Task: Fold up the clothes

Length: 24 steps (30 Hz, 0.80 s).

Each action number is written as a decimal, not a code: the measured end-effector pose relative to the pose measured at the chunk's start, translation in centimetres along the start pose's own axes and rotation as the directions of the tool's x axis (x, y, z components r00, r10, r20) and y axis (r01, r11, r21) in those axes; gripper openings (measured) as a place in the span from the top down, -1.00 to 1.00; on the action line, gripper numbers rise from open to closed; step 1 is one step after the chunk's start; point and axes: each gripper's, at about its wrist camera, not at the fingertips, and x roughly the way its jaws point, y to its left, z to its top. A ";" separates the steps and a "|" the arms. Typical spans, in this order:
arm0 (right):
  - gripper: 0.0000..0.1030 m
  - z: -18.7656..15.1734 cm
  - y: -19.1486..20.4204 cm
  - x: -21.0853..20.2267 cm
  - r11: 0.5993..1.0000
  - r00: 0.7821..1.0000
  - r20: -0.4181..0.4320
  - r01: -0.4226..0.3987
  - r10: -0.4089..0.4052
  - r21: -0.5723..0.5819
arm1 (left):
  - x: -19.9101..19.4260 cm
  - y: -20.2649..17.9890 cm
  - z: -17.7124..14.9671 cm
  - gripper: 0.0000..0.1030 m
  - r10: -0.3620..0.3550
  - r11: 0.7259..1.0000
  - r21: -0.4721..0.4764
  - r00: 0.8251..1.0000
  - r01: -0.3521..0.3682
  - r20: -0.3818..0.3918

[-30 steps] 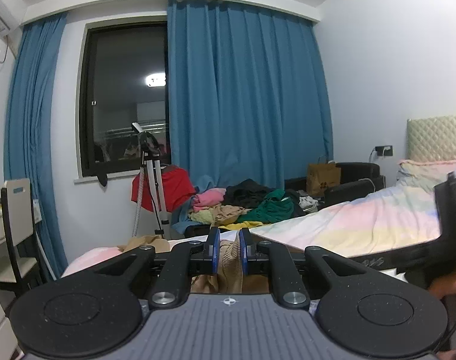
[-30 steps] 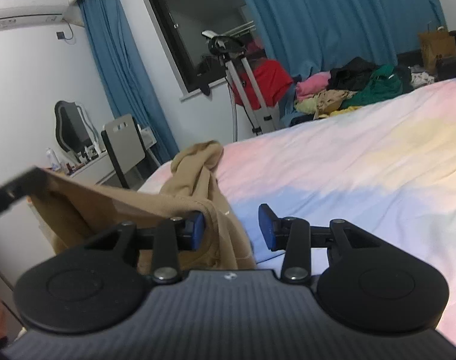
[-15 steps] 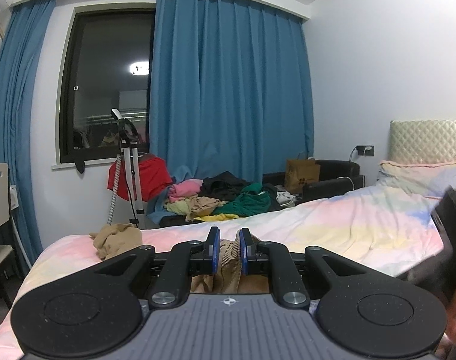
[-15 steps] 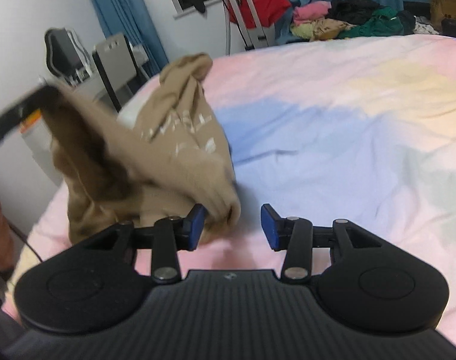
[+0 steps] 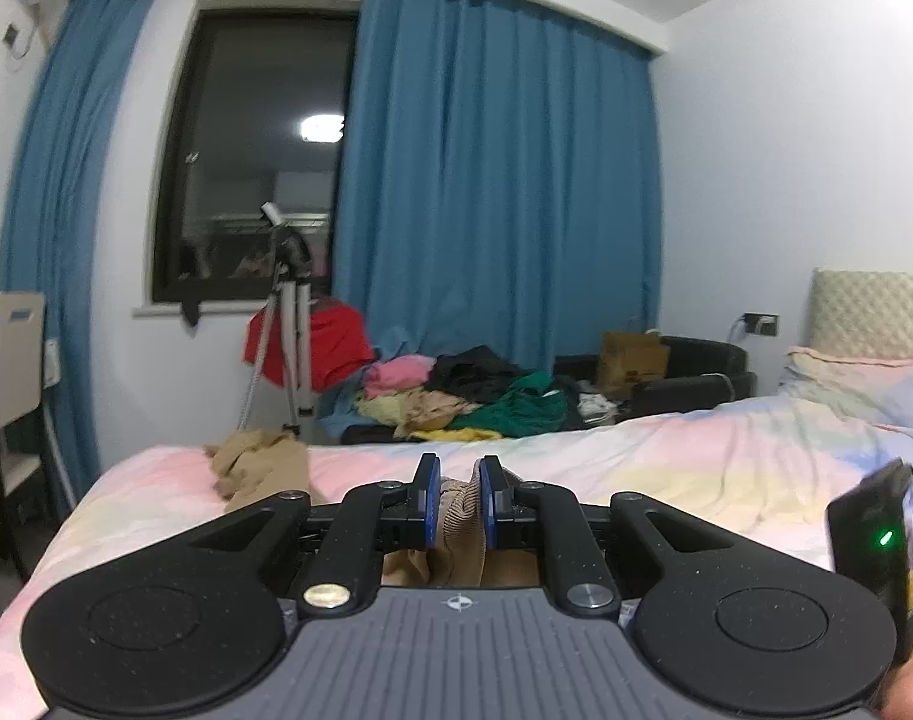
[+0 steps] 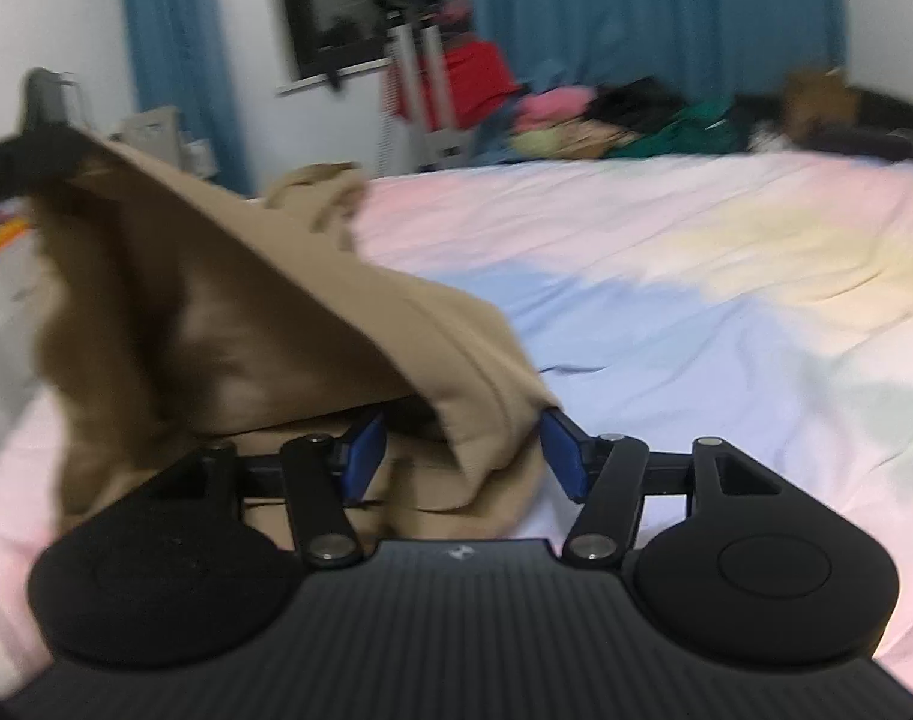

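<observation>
Holding the tan top (image 6: 258, 312) up over the left edge of the bed (image 6: 666, 300), pinched tight in the left gripper (image 5: 454, 501). Opening the right gripper (image 6: 462, 450) wide around a loose fold. Needing a firm bite on one clean edge.

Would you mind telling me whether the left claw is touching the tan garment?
Touching. The left wrist view shows the left claw with both blue pads pressed against a bunched fold of the tan garment, no gap visible on either side.
</observation>
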 end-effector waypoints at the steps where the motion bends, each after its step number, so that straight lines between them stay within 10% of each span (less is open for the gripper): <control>1: -0.04 -0.1 -0.3 0.1 1.000 1.000 0.007 0.026 -0.026 0.015 | -0.1 0.0 0.0 0.72 0.008 1.000 -0.008 1.000 -0.008 -0.005; 4: 0.69 0.0 -2.5 0.1 0.994 1.000 0.009 0.006 -0.007 0.112 | 0.0 -0.1 0.1 0.72 0.023 1.000 -0.009 0.999 -0.023 -0.027; 6: 0.84 0.3 -3.0 -0.5 0.991 0.999 0.050 -0.021 0.014 0.135 | 0.4 -0.3 -0.3 0.71 0.037 0.999 -0.005 0.998 -0.038 -0.054; 15: 0.88 1.5 -3.9 -3.1 0.975 0.974 0.179 -0.164 0.136 0.152 | 2.3 -2.9 -3.0 0.56 0.136 0.979 0.180 0.970 -0.100 -0.199; 18: 0.88 1.5 -4.5 -3.5 0.963 0.965 0.192 -0.209 0.176 0.171 | 3.1 -4.5 -4.3 0.15 0.191 0.943 0.312 0.957 -0.117 -0.218; 24: 0.88 1.5 -5.4 -4.5 0.938 0.944 0.232 -0.283 0.236 0.199 | 5.2 -7.4 -7.7 -0.06 0.300 0.821 0.554 0.932 -0.142 -0.205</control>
